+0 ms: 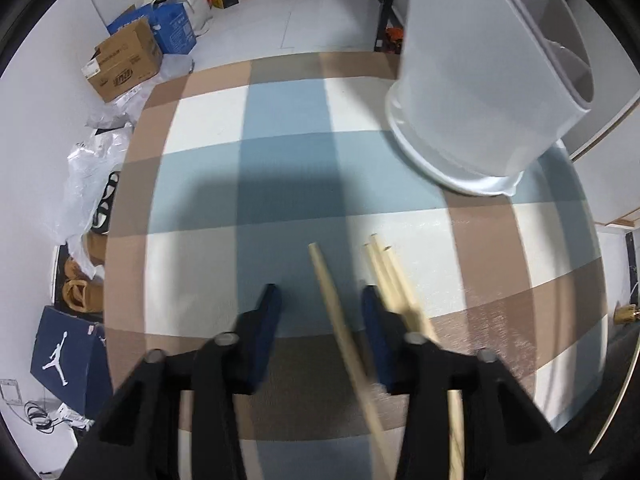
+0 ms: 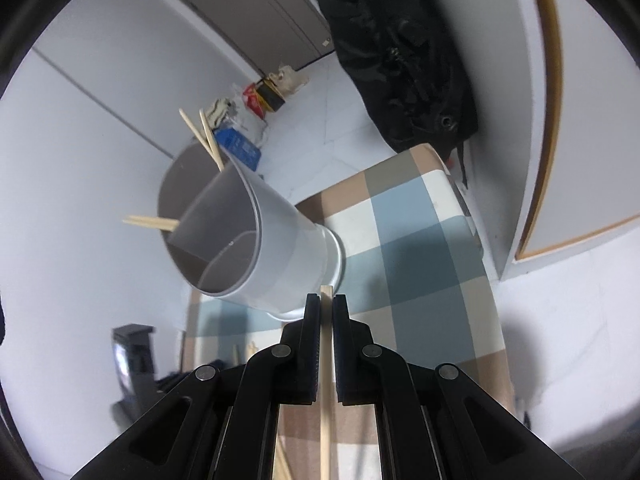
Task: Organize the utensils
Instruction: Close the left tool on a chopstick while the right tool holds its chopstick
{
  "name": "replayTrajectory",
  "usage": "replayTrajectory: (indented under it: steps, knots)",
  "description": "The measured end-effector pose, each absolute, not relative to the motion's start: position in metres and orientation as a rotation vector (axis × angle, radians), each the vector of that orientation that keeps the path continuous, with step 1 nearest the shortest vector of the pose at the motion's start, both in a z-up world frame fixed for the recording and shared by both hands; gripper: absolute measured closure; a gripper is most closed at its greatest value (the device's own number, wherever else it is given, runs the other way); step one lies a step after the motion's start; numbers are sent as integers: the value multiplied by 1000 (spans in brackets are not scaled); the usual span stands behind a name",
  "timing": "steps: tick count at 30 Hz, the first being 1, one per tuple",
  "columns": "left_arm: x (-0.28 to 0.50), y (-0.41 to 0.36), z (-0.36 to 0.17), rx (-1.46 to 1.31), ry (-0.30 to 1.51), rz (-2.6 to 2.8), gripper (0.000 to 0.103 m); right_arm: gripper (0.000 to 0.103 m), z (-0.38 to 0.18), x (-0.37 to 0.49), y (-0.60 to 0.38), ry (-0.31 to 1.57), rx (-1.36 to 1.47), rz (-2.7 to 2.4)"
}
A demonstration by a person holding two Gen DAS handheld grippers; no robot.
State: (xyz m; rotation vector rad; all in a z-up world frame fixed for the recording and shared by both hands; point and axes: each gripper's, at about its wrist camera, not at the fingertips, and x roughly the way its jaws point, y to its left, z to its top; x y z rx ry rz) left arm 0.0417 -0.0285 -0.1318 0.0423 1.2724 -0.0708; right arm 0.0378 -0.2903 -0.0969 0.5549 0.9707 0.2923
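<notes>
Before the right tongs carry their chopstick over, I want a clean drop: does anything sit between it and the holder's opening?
Nothing visible does. The right tongs are shut on the chopstick, and the holder stands just beyond its tip. Its near compartments look empty; four chopsticks lean in the far ones.

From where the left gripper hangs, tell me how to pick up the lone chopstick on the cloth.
Grip the lone chopstick a little below its far tip, coming from straight above. It lies flat on the cloth, already between the left gripper's open fingers, clear of the bundle of three.
</notes>
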Motion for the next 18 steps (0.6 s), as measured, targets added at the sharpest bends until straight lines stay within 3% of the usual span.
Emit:
replayTrajectory:
  steps: [3,11,18]
  knots:
    - [43,-32,-131,36,1260,-82,99,98,-93,32,-298,954,585,303]
    - [46,-20,-126,-85,1174,-17,101,98,-91,16,-306,894,579,319]
    - [18,-11,-64,-109,903,-12,101,98,-74,8,-300,797,545,371]
